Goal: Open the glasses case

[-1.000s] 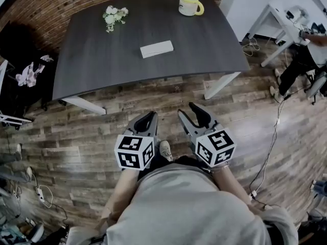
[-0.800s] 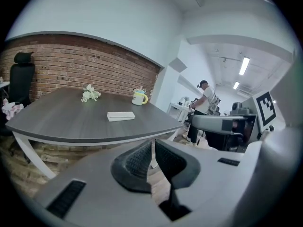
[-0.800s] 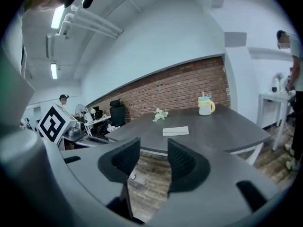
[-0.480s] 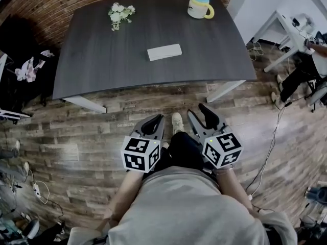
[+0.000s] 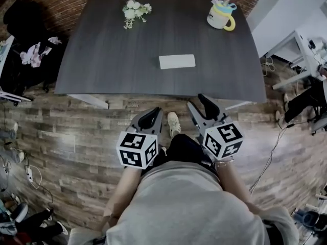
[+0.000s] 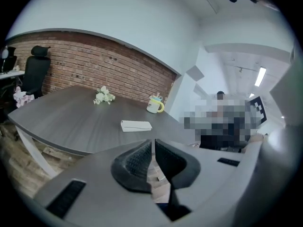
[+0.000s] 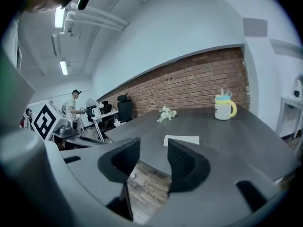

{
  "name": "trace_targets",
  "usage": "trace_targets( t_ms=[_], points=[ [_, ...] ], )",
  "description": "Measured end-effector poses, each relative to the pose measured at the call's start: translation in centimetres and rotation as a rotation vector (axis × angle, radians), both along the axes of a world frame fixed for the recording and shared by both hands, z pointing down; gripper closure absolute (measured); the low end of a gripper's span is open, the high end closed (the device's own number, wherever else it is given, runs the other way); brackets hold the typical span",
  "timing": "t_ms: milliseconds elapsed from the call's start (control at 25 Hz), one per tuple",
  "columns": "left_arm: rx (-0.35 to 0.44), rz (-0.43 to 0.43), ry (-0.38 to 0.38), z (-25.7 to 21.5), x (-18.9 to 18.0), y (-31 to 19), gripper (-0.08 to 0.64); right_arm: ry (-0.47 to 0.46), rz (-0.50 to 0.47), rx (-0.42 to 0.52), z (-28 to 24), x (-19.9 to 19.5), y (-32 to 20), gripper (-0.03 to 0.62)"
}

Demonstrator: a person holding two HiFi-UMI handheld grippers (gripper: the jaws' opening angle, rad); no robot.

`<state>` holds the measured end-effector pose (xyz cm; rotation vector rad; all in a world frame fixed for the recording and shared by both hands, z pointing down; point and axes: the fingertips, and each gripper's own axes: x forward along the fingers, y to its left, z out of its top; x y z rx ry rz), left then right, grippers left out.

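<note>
A shut white glasses case (image 5: 177,61) lies flat near the middle of the dark table (image 5: 102,60); it also shows as the case (image 6: 136,126) and as the case (image 7: 182,140). Both grippers hang over the wooden floor, short of the table's front edge and well apart from the case. The left gripper (image 5: 152,114) has its pads almost together with nothing between them, seen close up as the left gripper (image 6: 152,143). The right gripper (image 5: 199,105) stands open and empty, with a clear gap at the right gripper (image 7: 154,148).
A small bunch of white flowers (image 5: 136,9) and a yellow-handled mug (image 5: 220,14) stand at the table's far side, by a brick wall. A black office chair (image 6: 34,74) is at the left, a white desk (image 5: 301,45) at the right, cables on the floor.
The person has stepped toward the table. Both grippers have moved forward with the body and the table's front edge is nearer them. Neither gripper's jaws have changed.
</note>
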<state>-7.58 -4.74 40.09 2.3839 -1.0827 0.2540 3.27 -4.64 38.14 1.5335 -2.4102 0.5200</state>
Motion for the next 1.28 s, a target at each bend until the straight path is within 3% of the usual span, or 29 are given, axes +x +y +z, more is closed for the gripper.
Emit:
trace_targets(
  t_ms=[560,1280],
  points=[
    [-0.013,-0.199,0.001,-0.5,1.6,-12.4,0.520,0.014,-0.167,-0.031,0.0,3.6,-14.5,0.410],
    [-0.142,-0.266,-0.044,3.6,4.0,-16.3,0.520,0.138,-0.328,-0.143,5.8,5.7,-19.0,0.364]
  ],
)
